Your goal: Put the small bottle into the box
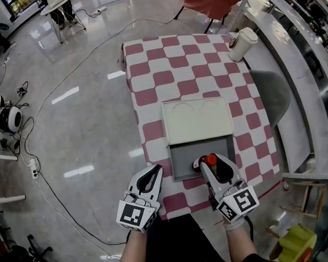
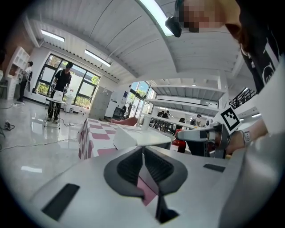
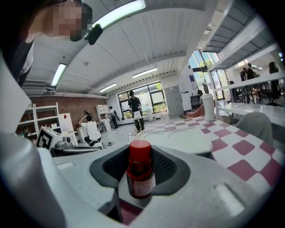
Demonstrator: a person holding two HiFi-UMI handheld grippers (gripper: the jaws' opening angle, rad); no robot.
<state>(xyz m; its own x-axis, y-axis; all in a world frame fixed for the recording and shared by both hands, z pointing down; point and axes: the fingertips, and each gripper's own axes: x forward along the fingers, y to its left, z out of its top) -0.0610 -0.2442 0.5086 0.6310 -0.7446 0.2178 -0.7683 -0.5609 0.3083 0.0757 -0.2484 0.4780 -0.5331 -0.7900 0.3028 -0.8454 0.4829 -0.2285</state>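
The small bottle stands upright, pinched between the ribbed black fingers of the right gripper, its red cap rising above them. It hangs over the near right part of the open grey box. Its dark reddish body carries a pale label whose print is too blurred to read. A flat cream lid lies across the box's far half on the red-and-white checked tabletop. The left gripper hovers at the near edge, fingers pressed together on nothing.
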